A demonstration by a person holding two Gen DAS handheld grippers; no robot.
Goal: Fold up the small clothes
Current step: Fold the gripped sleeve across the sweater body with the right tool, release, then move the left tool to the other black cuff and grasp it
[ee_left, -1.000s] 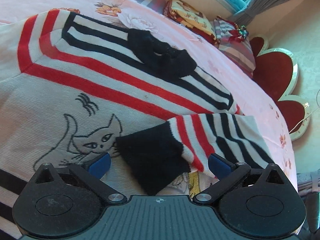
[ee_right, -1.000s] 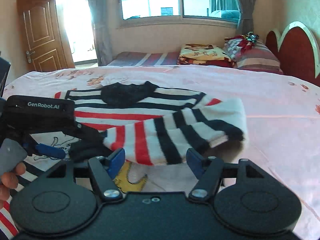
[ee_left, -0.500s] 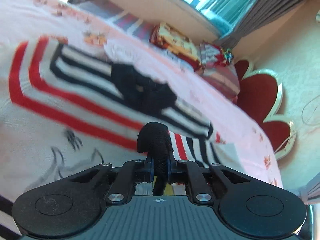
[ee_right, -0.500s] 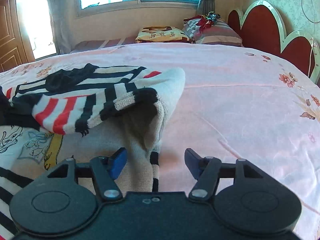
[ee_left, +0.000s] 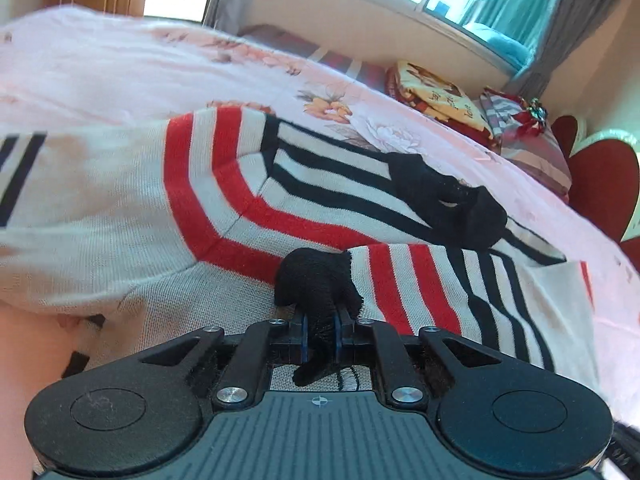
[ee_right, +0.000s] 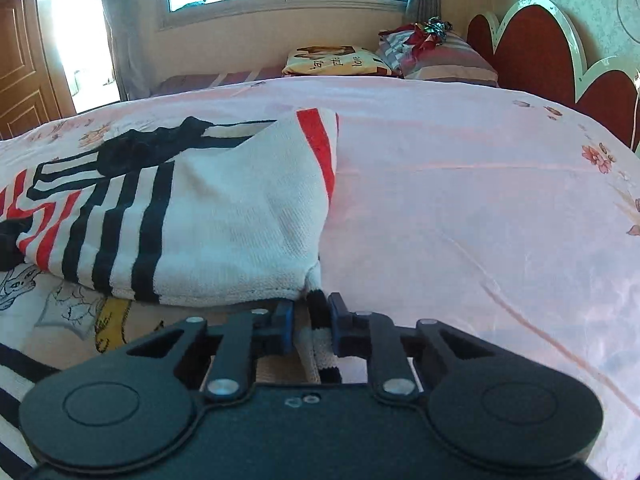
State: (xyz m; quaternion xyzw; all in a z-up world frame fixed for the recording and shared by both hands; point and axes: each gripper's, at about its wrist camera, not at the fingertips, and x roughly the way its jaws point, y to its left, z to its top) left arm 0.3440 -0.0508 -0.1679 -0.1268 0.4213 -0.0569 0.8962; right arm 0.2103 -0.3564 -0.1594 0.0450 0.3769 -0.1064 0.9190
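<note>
Pink floral bedspread (ee_right: pixel 460 184) fills both views, and your striped knit sweater (ee_left: pixel 120 208) lies spread over it, taking the left and centre of the left wrist frame. It is soft, ribbed wool, light and limp by the look of it, so expect it to sag and drag wherever you don't support it. Its sleeve (ee_left: pixel 452 296) is folded across the body, lower right in that view. Your left gripper (ee_left: pixel 320 330) is pinched tight on the black cuff (ee_left: pixel 316 280), a thick, grippy edge and a good place to hold. Your right gripper (ee_right: pixel 310 328) is nearly closed around a striped side edge (ee_right: pixel 320 332) at lower centre, though whether the pads truly bite it is unclear. Take hems and seams, not loose knit.
</note>
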